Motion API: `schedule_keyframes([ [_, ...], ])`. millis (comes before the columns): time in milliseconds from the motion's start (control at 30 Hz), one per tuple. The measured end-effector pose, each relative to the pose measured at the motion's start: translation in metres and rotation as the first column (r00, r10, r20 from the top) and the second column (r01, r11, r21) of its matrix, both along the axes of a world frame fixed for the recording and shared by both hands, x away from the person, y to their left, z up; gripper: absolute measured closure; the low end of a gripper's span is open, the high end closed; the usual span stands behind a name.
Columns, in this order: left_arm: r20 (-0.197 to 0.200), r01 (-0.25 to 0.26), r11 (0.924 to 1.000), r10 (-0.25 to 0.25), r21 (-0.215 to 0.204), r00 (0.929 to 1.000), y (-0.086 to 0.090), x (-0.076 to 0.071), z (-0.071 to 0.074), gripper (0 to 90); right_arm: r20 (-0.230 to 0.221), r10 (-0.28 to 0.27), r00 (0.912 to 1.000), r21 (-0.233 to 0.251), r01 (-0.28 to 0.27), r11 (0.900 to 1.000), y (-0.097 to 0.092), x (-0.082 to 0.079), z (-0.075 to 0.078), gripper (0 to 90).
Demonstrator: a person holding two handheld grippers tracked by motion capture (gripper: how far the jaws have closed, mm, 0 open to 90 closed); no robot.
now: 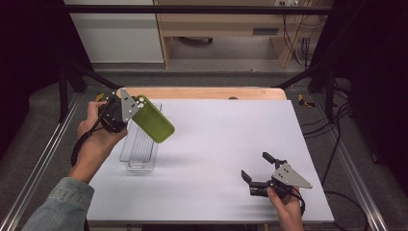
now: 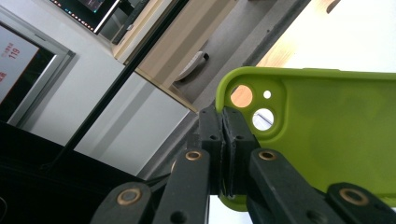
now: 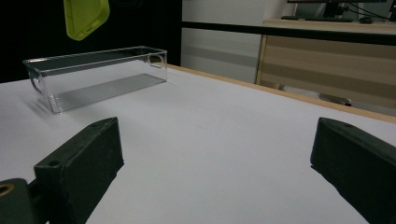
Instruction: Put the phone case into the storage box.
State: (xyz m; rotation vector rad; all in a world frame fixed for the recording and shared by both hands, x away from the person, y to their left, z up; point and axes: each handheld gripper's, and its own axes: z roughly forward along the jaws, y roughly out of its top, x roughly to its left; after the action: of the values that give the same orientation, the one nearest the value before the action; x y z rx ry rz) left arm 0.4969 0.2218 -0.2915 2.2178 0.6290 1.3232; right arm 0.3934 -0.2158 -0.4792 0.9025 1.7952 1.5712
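The left gripper (image 1: pixel 129 111) has its jaws pressed together on the rim of a lime-green phone case (image 1: pixel 153 125), pinching it at the corner beside the camera cut-outs, as the left gripper view shows (image 2: pixel 327 135). The case hangs in the air, tilted, with its free end slanting down to the right over the far end of a clear plastic bin (image 1: pixel 139 147) that stands on the left part of the white table (image 1: pixel 231 139). From the right gripper view the case (image 3: pixel 85 16) sits well above the bin's (image 3: pixel 95 77) rim, not touching it.

The bin is long and narrow, with a ribbed floor and a round finger hole in each end wall. Nothing lies in it; its floor is bare from end to end.

The right gripper (image 1: pixel 255 175) rests low at the near right of the table, jaws spread wide and holding nothing, well apart from the bin.

By my reading, the job is to put the case into the bin. The pick-up is done and the case has been brought above the container. What is left is to lower it between the walls, probably turning it to run along the bin's length, and then let go.
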Motion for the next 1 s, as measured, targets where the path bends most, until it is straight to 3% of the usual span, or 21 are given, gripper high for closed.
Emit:
schedule_keyframes([
  [700, 0.052, -0.006, 0.9999, 0.006, 0.011, 0.9986, 0.009, 0.016, 0.008, 87.7, 0.01, -0.004, 0.9999, -0.014, 0.004, 0.9999, -0.001, 0.0, 0.0, 2.5],
  [800, 0.047, -0.005, 0.9999, 0.005, -0.016, 0.9989, 0.012, 0.018, 0.008, 87.7, 0.009, -0.001, 1.0, -0.017, 0.001, 0.9998, -0.001, 0.0, 0.0, 2.5],
  [1000, 0.069, -0.009, 0.9999, 0.01, -0.011, 0.9975, 0.015, 0.02, 0.011, 87.7, 0.008, 0.004, 1.0, -0.019, -0.004, 0.9998, 0.0, 0.0, 0.0, 2.5],
])
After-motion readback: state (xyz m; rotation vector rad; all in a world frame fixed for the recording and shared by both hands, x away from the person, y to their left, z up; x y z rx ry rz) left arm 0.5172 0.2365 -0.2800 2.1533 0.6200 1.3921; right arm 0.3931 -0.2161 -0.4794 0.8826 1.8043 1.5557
